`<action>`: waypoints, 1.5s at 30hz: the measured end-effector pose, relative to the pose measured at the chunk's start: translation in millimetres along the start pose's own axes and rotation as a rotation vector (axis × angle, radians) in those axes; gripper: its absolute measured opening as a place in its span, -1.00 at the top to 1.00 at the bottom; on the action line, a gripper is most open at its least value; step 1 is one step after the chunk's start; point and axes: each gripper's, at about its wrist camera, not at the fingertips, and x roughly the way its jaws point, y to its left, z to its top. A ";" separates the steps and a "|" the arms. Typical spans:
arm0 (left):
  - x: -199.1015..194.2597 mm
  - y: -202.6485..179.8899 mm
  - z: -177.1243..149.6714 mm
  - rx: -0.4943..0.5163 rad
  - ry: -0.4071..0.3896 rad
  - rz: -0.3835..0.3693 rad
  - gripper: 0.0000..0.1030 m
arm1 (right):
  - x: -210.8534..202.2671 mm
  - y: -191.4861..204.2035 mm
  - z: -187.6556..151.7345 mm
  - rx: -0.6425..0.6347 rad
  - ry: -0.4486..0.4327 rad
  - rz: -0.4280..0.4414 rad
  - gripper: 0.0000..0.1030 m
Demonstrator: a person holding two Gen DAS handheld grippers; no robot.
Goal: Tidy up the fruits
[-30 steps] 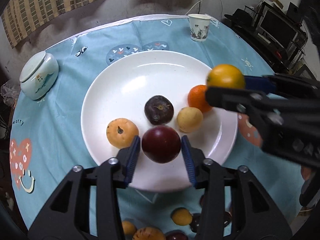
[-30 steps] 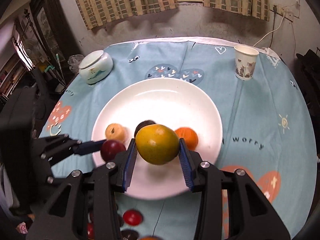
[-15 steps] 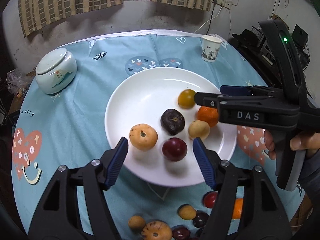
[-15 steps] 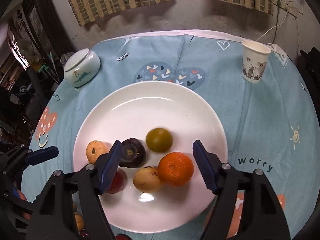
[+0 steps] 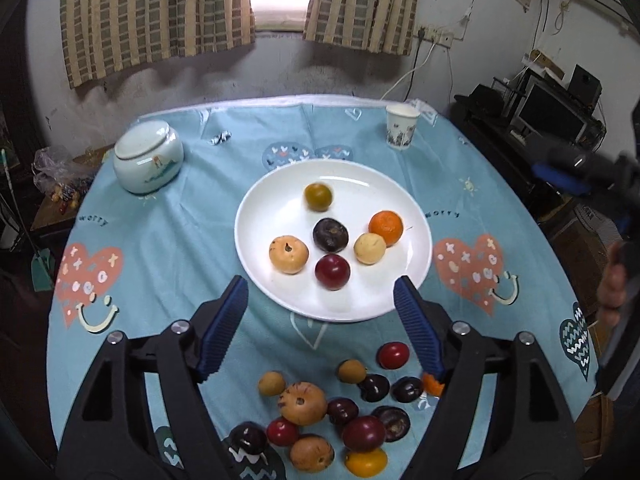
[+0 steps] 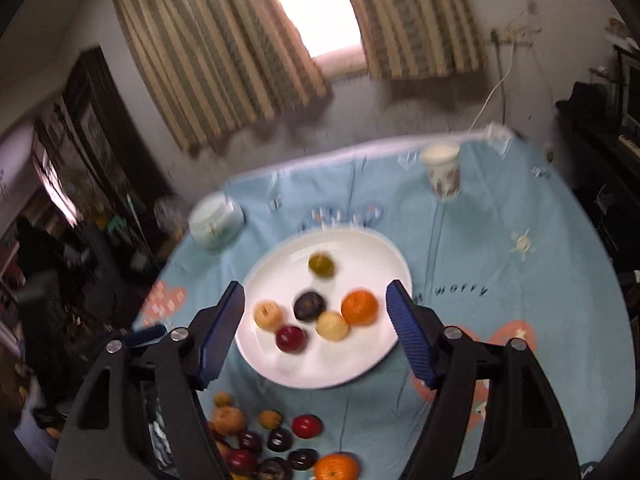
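Both tongs are spread wide and hold nothing. Ahead of the left tongs, just past the blue ribbed tips, the round white plate rests on the round surface under a light blue patterned cloth. Six fruits lie on the plate: a dark red plum nearest the tips, a tan spotted fruit to its left, a pale yellow fruit to its right touching a bright orange mandarin, a dark purple fruit in the middle, and a greenish-yellow round fruit farthest off. Below and between the left arms sits a loose heap of mixed fruits on the cloth. Far left stands a lidded pale green ceramic jar; far right of the plate stands a printed white paper cup. The right tongs frame the same plate in a blurred view; nothing blocks either path to the fruit.

A second ago the left tongs gripped the red plum and the right ones the greenish-yellow fruit; both now lie on the plate, and both tongs have pulled back and up.
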 end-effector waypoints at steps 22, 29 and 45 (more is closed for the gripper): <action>-101.8 1.1 -17.9 -0.003 -0.170 0.005 -0.60 | -297.5 57.5 -3.6 -0.052 -0.956 -0.140 -0.97; -110.7 5.1 -28.6 0.002 -0.171 0.028 -0.63 | -280.8 55.8 -2.8 -0.077 -0.894 -0.145 -0.97; -119.9 22.9 -42.9 -0.036 -0.151 0.075 -0.66 | -244.3 59.4 -0.9 -0.082 -0.698 -0.042 -0.97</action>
